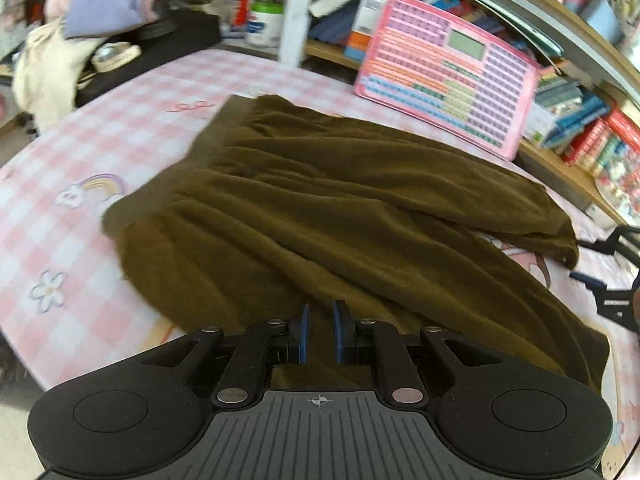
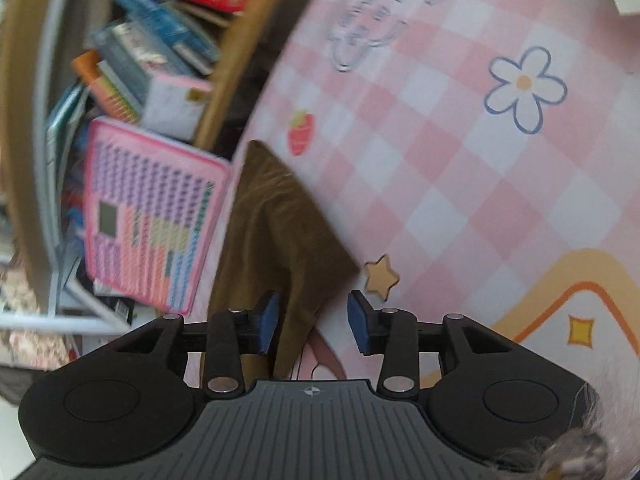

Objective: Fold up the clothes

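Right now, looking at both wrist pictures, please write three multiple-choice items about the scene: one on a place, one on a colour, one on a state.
1. Where does the olive-brown pleated fabric garment lie?
A. spread on the pink-and-white checked cloth
B. on the bookshelf
C. hanging from a hook

2. What colour is the frame of the flat keyboard-style toy board?
A. green
B. pink
C. black

3. How do the jaws of the right gripper stand?
A. pressed together on fabric
B. clamped on a book
C. apart, with a garment edge between them

Answers:
1 A, the garment lies spread over the checked cloth.
2 B, its border is pink in both views.
3 C, the blue pads show a clear gap and do not press the fabric.
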A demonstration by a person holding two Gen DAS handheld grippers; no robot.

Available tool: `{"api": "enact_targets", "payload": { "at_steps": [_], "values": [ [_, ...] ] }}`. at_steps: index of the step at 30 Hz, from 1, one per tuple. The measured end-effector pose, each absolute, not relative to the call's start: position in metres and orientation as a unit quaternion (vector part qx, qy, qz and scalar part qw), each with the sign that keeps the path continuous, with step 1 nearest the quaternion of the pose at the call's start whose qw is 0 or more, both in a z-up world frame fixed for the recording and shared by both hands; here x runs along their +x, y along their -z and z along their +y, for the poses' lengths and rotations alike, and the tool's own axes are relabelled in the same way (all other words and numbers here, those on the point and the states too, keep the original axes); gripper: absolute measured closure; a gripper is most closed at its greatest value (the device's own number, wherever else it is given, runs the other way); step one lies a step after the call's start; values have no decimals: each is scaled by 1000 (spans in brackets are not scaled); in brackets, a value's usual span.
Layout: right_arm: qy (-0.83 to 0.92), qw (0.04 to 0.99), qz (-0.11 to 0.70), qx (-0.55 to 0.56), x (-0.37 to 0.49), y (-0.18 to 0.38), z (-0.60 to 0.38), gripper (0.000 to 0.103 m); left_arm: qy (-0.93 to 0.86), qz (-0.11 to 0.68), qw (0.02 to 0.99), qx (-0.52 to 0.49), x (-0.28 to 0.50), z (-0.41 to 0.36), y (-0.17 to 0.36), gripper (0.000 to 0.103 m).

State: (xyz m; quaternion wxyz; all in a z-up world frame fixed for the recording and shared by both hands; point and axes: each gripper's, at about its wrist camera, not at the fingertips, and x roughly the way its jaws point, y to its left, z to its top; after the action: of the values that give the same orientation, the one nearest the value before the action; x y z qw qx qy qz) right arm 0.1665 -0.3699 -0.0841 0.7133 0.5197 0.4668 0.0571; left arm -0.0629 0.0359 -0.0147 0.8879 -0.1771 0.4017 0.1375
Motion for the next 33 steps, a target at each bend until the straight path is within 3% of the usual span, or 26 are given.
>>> {"api": "enact_targets", "payload": {
  "at_steps": [3, 4, 5, 10, 15, 20, 25, 33],
  "values": [
    [-50, 707, 460, 535, 181, 90, -368, 67, -146, 400, 888, -175, -64, 33, 10, 89],
    [-48, 709, 458, 535, 186, 90, -367, 85, -147, 400, 888, -173, -63, 31, 9, 89],
    [-54, 717, 453, 526, 191, 85, -365, 92, -147, 400, 888, -170, -62, 30, 8, 89],
    [-175, 828, 356, 396, 190, 7, -346, 92, -149, 397, 890, -167, -60, 26, 4, 89],
    [-45, 813, 474, 336, 194, 52, -354, 92, -152, 393, 891, -169, -62, 26, 3, 89],
    [-49, 838, 451, 304, 195, 49, -348, 91, -161, 395, 888, -172, -62, 28, 4, 89],
    [-34, 864, 439, 242, 193, 37, -340, 72, -160, 393, 889, -172, -63, 27, 3, 89],
    [-19, 881, 427, 203, 163, 31, -354, 72, -192, 379, 888, -175, -68, 52, 0, 89]
  ]
}}
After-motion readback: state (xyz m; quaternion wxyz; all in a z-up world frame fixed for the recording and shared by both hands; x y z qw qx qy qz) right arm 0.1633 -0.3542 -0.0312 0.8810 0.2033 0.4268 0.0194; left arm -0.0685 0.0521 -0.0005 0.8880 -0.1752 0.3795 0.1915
